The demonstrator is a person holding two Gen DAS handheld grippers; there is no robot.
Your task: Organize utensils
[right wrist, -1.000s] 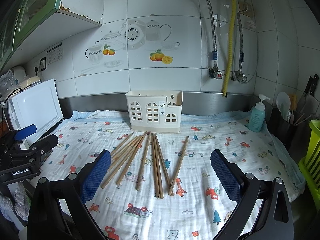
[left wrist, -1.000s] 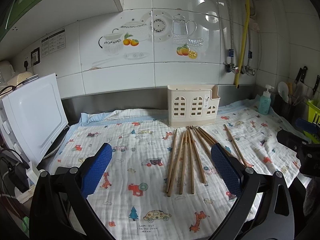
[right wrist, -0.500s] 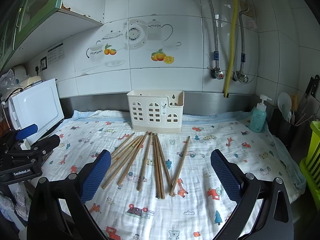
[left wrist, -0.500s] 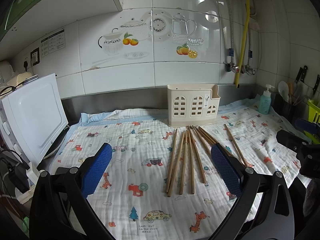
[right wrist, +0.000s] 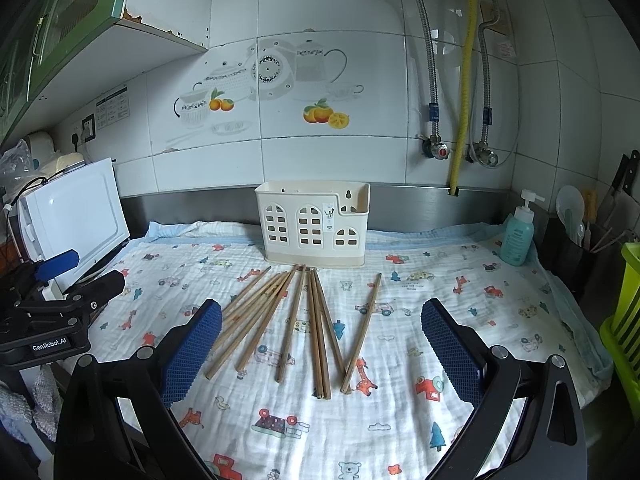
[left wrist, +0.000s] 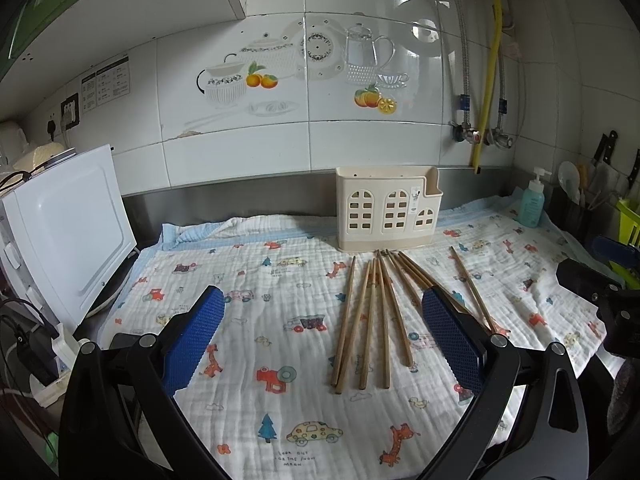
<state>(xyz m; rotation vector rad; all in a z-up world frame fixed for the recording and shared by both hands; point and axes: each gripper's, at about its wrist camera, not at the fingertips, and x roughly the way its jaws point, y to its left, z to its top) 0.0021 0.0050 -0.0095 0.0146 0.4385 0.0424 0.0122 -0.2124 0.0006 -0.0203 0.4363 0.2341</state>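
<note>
White tiled wall (right wrist: 360, 152) w/ teapot-and-fruit decals (right wrist: 264, 80), glossy, daylight reflecting off it. Green cabinet (right wrist: 60, 28) upper left, chipped underside. Yellow gas hose (right wrist: 462, 92) & braided metal pipes run down to valves at right. Steel backsplash strip (right wrist: 420, 204) behind counter. Printed kids' cloth (right wrist: 440, 312) covers countertop. White appliance (left wrist: 68, 232) at left, wall socket (left wrist: 70, 106) above.

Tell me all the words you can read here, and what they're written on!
"GenRobot.AI": on the black left tool, seen from the right wrist.
"LOOK OUT FOR THE MOON MOON", roughly: tiny print under a cartoon car on the cloth.
Too small to read: the wall notice, the cream holder's sticker, the soap bottle's label.
</note>
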